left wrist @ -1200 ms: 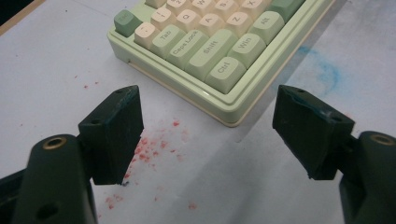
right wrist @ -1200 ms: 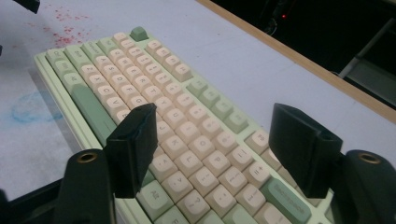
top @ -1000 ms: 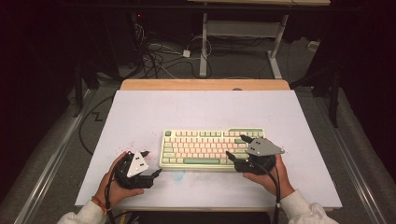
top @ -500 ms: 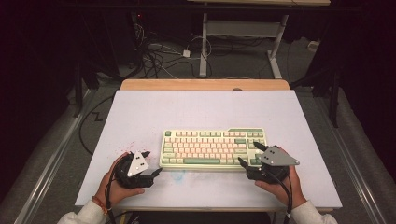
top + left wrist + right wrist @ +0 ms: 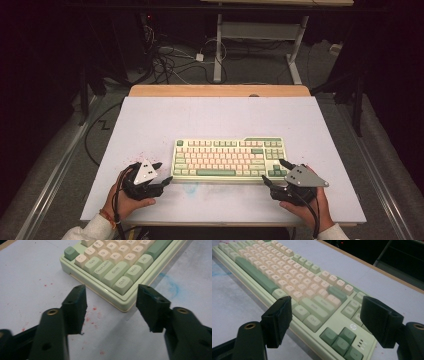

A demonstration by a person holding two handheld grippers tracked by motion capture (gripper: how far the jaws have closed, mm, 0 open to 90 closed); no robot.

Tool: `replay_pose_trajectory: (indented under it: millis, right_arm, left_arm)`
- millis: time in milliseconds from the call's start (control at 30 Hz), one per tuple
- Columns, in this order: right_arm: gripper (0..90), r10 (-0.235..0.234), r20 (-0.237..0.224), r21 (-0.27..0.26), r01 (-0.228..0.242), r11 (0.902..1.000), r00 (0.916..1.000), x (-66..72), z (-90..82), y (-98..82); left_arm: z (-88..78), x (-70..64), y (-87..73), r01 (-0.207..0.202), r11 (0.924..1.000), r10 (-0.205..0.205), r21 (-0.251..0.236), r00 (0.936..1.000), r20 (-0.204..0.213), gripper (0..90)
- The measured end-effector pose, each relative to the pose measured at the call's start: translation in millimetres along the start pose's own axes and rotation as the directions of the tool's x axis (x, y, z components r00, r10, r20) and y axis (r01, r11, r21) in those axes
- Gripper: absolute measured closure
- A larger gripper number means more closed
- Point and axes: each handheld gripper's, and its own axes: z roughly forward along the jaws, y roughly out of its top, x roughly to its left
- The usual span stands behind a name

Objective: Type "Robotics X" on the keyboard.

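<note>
Pale green plastic keyboard (image 5: 229,159) with cream and darker green keycaps, lying flat near the front of the white table top (image 5: 215,117), long side parallel to the table's front edge. Legible keycaps in the left gripper view: Tab, Caps Lock, Shift, Ctrl, Win, Alt, plus letters Q, A, S, Z, X. Legible in the right gripper view: Shift, Ctrl, Del, and a round white "hp" logo (image 5: 353,326) on the case above the dark green arrow keys (image 5: 342,340).

Left gripper (image 5: 161,172), black, two-jaw, held in the person's left hand (image 5: 127,200): just off the keyboard's front left corner, jaws a moderate width apart and just closing, nothing between them; the corner under Ctrl sits just ahead of the gap, not touched.

Right gripper (image 5: 275,172), black, held in the right hand (image 5: 307,207): at the front right corner, jaws wide, either side of the corner region, pads clear of the case.

Small red specks (image 5: 95,308) and a faint blue smear (image 5: 172,287) mark the table.
</note>
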Motion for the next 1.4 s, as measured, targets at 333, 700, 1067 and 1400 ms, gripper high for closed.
replay_pose_trajectory:
  millis: [333,700,1067,1400]
  right_arm:
    - [25.7,-0.027,0.016,0.029,0.027,0.9992,0.9995,0.0,-7.2,-8.3]
    - [25.7,-0.029,0.016,0.037,0.028,0.9989,0.9995,-0.7,-4.2,-8.7]
    - [25.7,-0.032,0.005,0.048,0.032,0.9983,0.9995,0.5,-1.4,-9.4]
    - [25.7,-0.035,-0.003,0.061,0.035,0.9975,0.9994,1.3,0.7,-11.0]
  left_arm:
    - [4.1,3.1,6.5,0.005,0.9999,-0.006,0.012,0.9983,0.058,87.4]
    - [25.8,-1.6,42.0,-0.031,0.9982,0.025,0.052,0.993,0.115,87.6]
    - [47.8,-2.2,79.2,-0.059,0.9965,0.05,0.059,0.9889,0.14,87.6]
    - [78.1,-8.6,109.5,-0.123,0.9861,0.104,0.112,0.9815,0.161,87.6]
